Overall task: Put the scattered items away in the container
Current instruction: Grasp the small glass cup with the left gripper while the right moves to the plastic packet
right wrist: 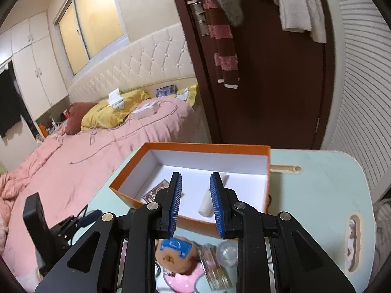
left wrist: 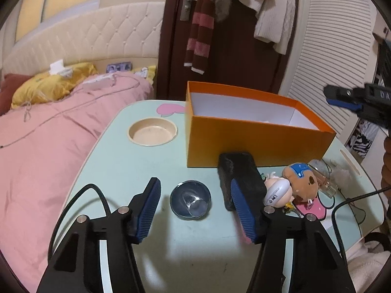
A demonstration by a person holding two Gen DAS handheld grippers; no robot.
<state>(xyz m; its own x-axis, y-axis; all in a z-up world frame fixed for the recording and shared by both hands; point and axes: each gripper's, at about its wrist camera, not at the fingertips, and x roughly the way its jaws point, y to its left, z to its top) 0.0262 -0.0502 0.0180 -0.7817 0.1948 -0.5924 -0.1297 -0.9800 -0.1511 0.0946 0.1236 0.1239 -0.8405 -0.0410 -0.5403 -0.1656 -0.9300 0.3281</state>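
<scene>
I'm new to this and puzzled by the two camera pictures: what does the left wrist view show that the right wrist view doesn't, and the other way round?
Only the left wrist view shows the round clear glass dish between its fingers, the black furry block and the beige round recess in the table. Only the right wrist view shows inside the box: a white tube and a brown patterned card. Both show the orange cardboard box, the brown plush toy with a blue cap, the pale green table and the pink bed.

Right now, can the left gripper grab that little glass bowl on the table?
Probably yes. The glass bowl lies on the table just ahead of the left gripper, between its open fingers, with nothing in front. The black case sits close beside one finger, so aim carefully.
</scene>
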